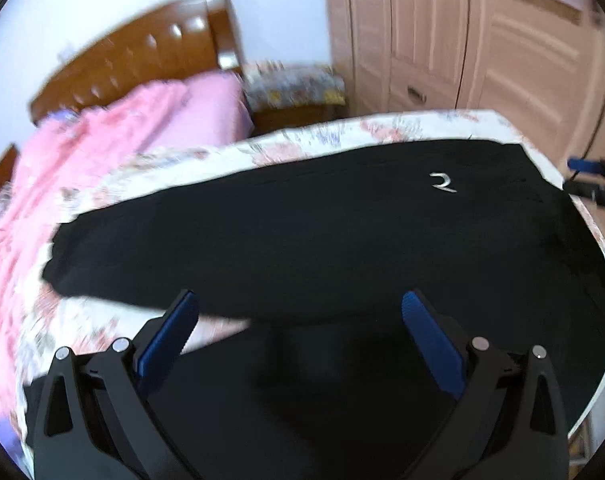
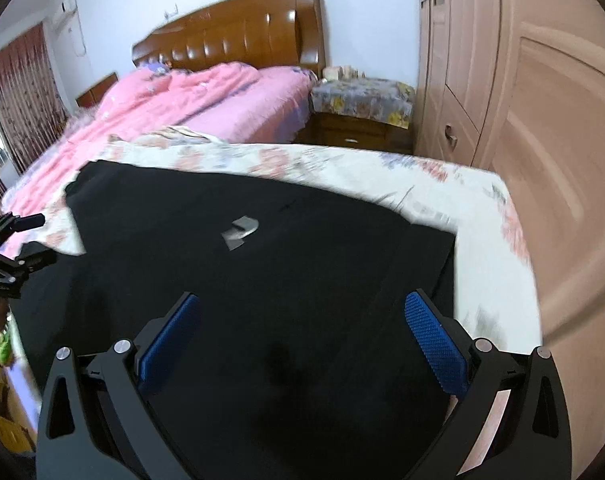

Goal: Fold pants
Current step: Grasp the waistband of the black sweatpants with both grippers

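Black pants [image 1: 322,232] lie flat on a table covered with a floral cloth [image 1: 294,140]. A small silver logo [image 1: 443,182] marks them near the waist end. My left gripper [image 1: 300,304] is open and empty, hovering over the near leg. In the right wrist view the pants [image 2: 242,280] fill the middle, with the logo [image 2: 240,232] ahead. My right gripper [image 2: 302,306] is open and empty above the waist part, near the pants' right edge. Each gripper shows in the other's view: the right one [image 1: 594,184] at the far right, the left one [image 2: 18,248] at the left edge.
A bed with pink bedding [image 2: 174,116] and a brown headboard [image 2: 238,32] stands behind the table. A nightstand with a patterned cover [image 2: 362,104] sits beside it. Wardrobe doors [image 2: 522,100] line the right side. The table's right edge [image 2: 514,264] is close to the wardrobe.
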{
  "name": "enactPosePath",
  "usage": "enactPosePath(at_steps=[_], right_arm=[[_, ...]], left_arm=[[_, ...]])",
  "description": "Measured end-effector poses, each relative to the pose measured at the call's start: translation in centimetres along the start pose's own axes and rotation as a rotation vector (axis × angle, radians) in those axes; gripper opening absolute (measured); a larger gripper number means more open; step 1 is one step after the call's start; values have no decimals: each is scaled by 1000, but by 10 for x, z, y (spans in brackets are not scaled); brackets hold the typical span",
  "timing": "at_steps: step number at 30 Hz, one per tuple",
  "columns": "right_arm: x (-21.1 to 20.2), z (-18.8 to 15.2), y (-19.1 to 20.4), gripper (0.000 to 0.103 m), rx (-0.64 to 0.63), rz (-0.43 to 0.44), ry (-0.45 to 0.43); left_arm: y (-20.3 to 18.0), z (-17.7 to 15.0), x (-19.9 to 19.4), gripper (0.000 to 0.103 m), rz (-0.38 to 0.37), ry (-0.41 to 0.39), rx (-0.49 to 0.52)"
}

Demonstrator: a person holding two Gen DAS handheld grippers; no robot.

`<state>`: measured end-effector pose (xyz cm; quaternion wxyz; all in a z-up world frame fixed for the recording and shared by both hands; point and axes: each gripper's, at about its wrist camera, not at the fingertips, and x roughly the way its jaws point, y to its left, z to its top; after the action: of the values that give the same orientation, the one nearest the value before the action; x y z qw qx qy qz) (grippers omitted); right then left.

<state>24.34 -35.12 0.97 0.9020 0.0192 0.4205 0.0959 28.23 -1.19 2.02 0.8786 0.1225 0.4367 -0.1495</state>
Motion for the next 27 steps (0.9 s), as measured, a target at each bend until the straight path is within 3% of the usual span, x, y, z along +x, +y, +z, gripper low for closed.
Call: enactPosePath(at_steps=[4,6,8,11,15,16,17,20,21,24,27], right_arm=[[55,37,-39,99,-24,0,102],[79,51,-49,99,-51,-1,133],[99,62,-57,99,-59,46,167],[120,73,-63,99,-95,97,208],[139,76,-67,90,-133,142,272],[143,74,-70,79,-128,159,287],[145,74,-71,77,-131,169,288],[140,73,-68,51,-163,217,279],[137,70,-65,37,-178,228,277],[120,64,-50,9,-264,151,216],[86,55,-30,9,-332,74,103]], left_arm=[[19,37,52,102,-135,53,28],[26,50,71,102,-146,54,51],[28,62,90,102,-183,66,111],[29,78,114,101,-309,113,177],[29,96,132,101,-294,91,260],[29,100,135,101,-301,73,289],[30,103,137,101,-310,54,312],[29,111,141,101,-287,-8,382],[28,113,143,101,-283,-20,405],[29,120,151,101,-301,-11,445],[34,125,155,101,-332,-2,449]])
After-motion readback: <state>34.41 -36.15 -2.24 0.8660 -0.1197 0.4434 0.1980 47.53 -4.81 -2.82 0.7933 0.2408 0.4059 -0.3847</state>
